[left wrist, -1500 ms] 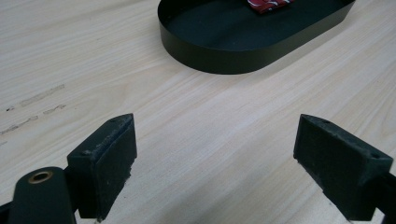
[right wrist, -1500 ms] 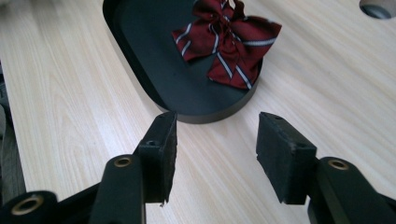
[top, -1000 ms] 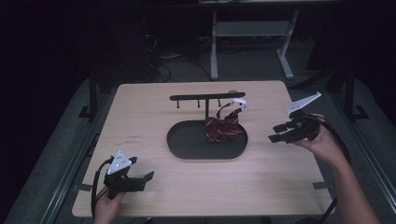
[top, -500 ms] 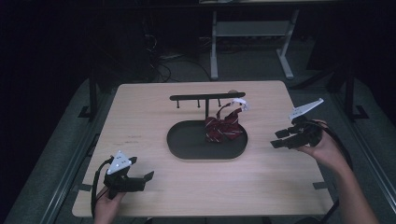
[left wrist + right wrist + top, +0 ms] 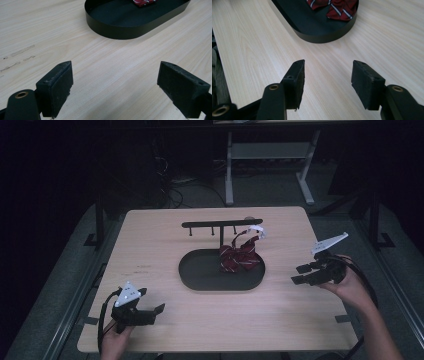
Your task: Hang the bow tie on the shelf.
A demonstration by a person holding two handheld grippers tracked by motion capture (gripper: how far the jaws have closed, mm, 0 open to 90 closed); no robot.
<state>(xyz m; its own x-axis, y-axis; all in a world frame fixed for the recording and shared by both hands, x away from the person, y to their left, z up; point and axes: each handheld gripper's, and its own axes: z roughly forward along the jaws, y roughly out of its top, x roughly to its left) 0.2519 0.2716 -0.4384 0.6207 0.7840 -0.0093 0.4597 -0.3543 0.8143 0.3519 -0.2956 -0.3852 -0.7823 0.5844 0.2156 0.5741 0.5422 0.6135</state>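
Both grippers, left gripper (image 5: 150, 311) and right gripper (image 5: 299, 274), hovered with fingers apart; the soft, light striped tie (image 5: 240, 256) looked best pinched at its hanging loop.

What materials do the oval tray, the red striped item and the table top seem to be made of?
Oval tray: probably thin metal, matte black; its wall is thin and even. Red striped item: woven fabric, with soft folds and a slight sheen. Table top: light wood or wood-look laminate; grain lines show.
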